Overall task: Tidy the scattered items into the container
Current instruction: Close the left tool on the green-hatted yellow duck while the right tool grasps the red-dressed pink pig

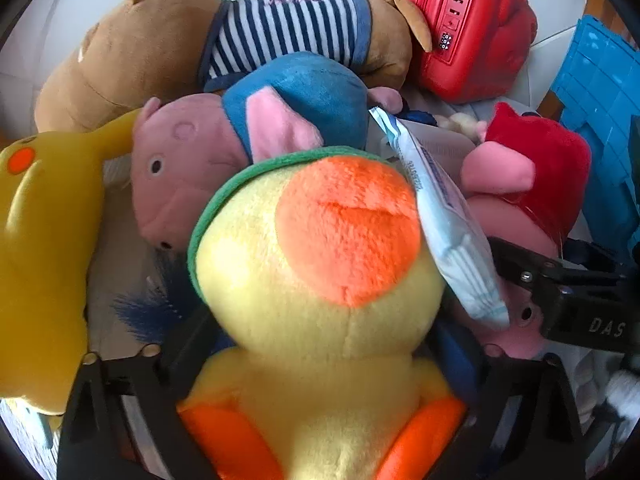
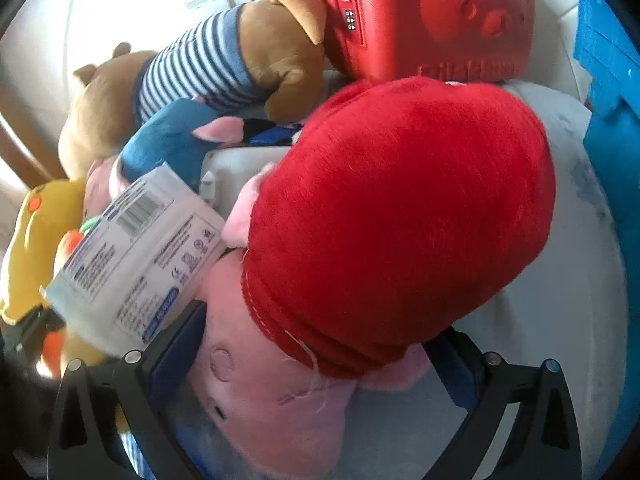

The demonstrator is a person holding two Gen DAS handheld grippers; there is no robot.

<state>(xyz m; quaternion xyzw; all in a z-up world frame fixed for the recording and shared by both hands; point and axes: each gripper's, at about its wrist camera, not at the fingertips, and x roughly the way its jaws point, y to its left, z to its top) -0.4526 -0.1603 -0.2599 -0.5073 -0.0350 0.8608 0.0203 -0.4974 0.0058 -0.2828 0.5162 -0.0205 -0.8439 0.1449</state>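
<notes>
Two grippers are in view, and each of yours is clamped on a plush toy. Your left gripper (image 1: pixel 320 364) has its jaws pressed against the sides of the yellow duck (image 1: pixel 316 280), which fills the near centre of the left wrist view, orange beak facing away. Your right gripper (image 2: pixel 312 364) pinches the pink pig in the red dress (image 2: pixel 380 216) at its head end, the dress bulging toward the far side. A white tissue packet (image 2: pixel 136 256) leans between the two held toys, touching the duck on its right. Beyond them lie the pink pig in the blue shirt (image 1: pixel 240 152), a yellow Pikachu plush (image 1: pixel 40 248) at left, and a brown striped-shirt bear (image 1: pixel 224 48) at the far side. The red toy suitcase (image 1: pixel 468 28) stands far right, beside the blue crate (image 1: pixel 600 128).
</notes>
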